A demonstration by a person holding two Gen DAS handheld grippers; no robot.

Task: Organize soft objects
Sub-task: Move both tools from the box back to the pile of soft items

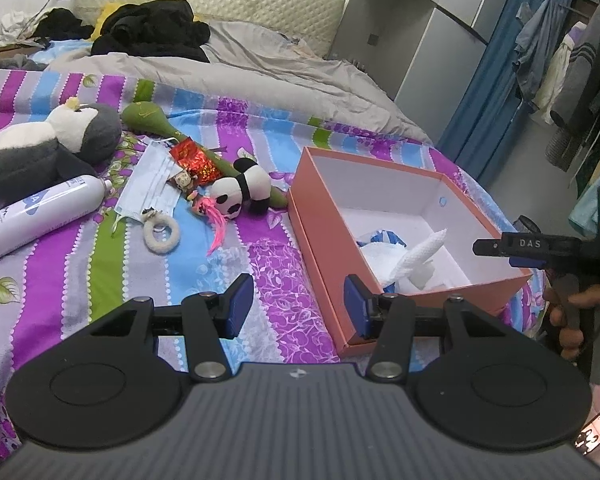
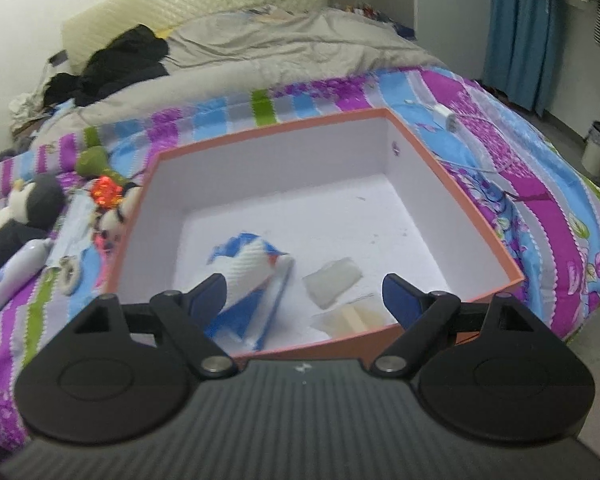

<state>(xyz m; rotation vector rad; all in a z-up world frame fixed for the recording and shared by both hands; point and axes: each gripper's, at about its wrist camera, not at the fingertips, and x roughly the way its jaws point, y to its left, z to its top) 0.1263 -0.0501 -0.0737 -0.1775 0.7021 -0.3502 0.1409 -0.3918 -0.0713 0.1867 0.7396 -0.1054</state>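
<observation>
Both my grippers, left (image 1: 298, 306) and right (image 2: 304, 300), gape empty; ahead-left of the left one, the light, squashy panda (image 1: 240, 192) should pinch easily at its belly.

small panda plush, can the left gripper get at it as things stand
Probably yes. The left gripper is open and empty, and the panda plush lies exposed on the bedspread ahead to its left, outside the orange box, with nothing lying over it.
</observation>
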